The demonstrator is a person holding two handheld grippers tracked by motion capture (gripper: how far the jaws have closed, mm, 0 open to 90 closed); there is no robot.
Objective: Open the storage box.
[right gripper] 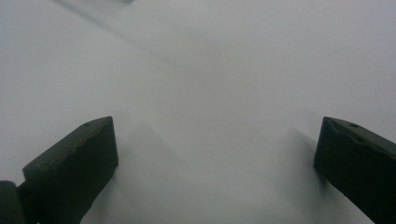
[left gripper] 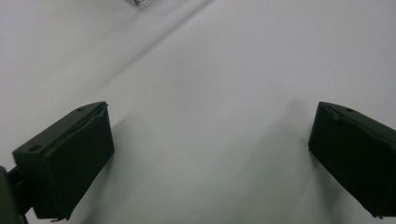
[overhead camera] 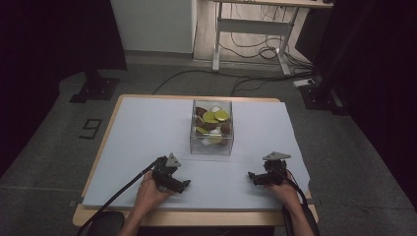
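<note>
A: High view: the clear box (overhead camera: 211, 129) of round pieces stands mid-surface on the white sheet (overhead camera: 147, 128). The left tool (overhead camera: 183, 187) and right tool (overhead camera: 252, 176) rest near the front edge, well apart, each in a hand.

B: Left gripper view?

A: Left tool (left gripper: 210, 154) released, jaws wide, bare sheet (left gripper: 210, 70) between them; a box corner (left gripper: 140, 3) at the top edge.

B: Right gripper view?

A: Right tool (right gripper: 215, 163) released, nothing between the jaws, open sheet (right gripper: 210, 70) ahead.
</note>
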